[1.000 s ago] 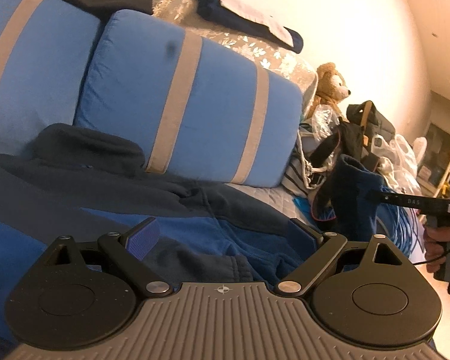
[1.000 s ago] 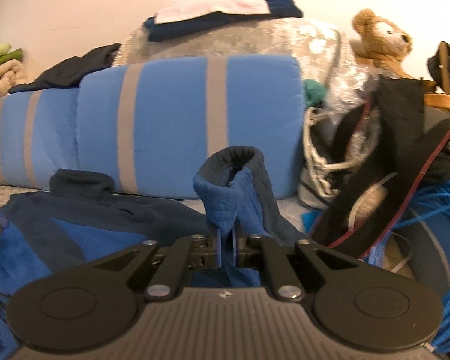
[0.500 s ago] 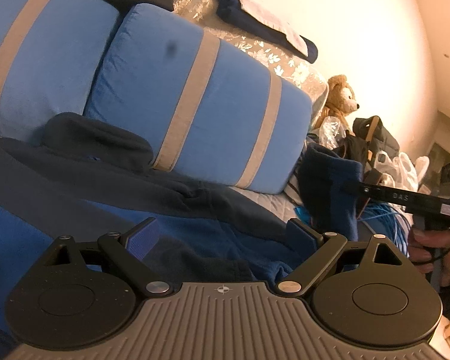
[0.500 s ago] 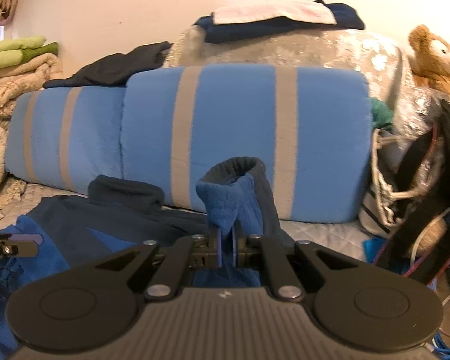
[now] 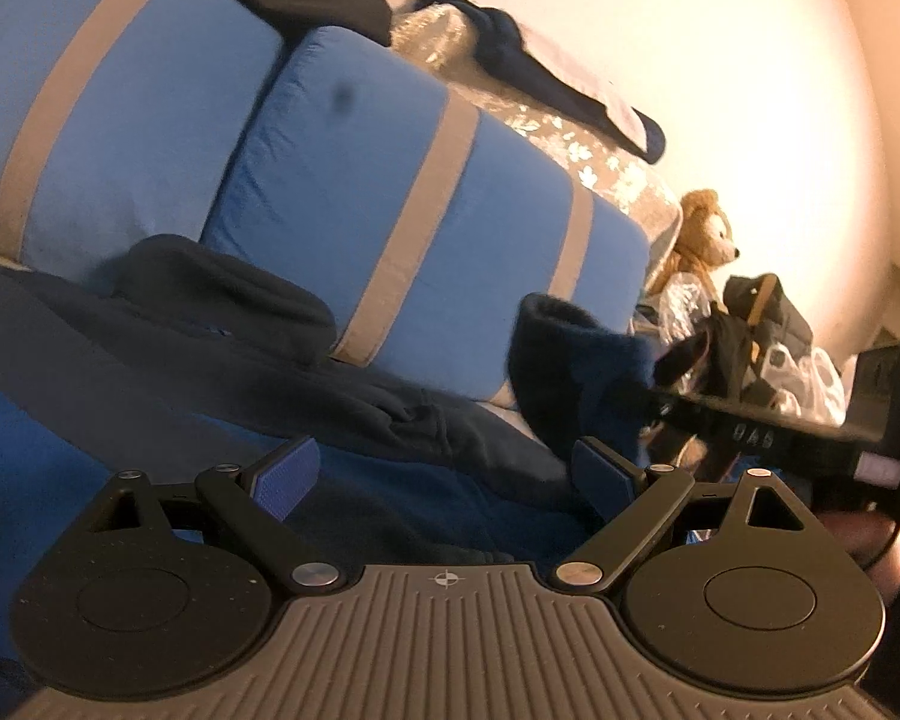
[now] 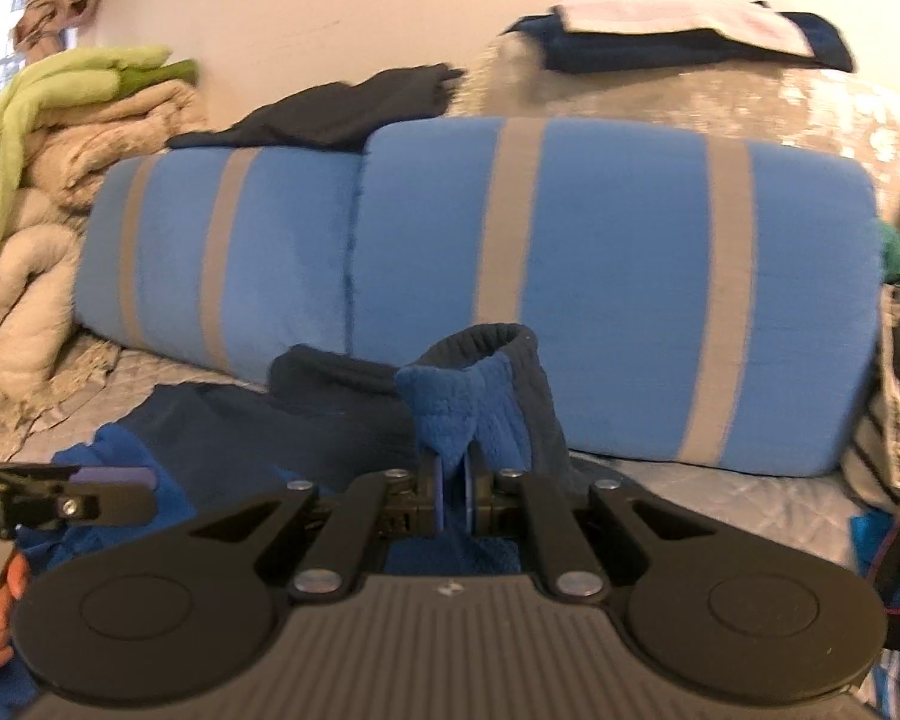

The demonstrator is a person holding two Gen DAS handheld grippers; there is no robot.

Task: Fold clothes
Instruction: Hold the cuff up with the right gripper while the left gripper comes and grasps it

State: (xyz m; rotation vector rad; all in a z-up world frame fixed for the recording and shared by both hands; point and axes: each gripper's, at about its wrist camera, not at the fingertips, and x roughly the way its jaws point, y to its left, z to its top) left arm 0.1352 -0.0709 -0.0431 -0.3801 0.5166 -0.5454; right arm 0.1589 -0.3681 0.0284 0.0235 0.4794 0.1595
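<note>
A navy and blue fleece jacket (image 5: 222, 372) lies spread on the bed, its dark collar near the pillows. My left gripper (image 5: 444, 474) hovers open just above the jacket body with nothing between its blue pads. The right gripper (image 6: 453, 498) is shut on the jacket's sleeve cuff (image 6: 480, 396), which stands up above its fingers, blue lining showing. In the left wrist view the lifted sleeve cuff (image 5: 570, 372) hangs from the right gripper (image 5: 648, 396) at the right. The left gripper (image 6: 114, 477) shows at the left edge of the right wrist view.
Two blue pillows with grey stripes (image 6: 570, 276) lean along the back of the bed. Folded beige and green blankets (image 6: 60, 138) are stacked at the left. A teddy bear (image 5: 702, 240), bags and plastic clutter (image 5: 768, 330) crowd the right. Dark clothes (image 6: 360, 108) lie on top of the pillows.
The right gripper has carried the sleeve cuff leftward over the jacket, closer to the left gripper. The left gripper stays open, tilted a little more.
</note>
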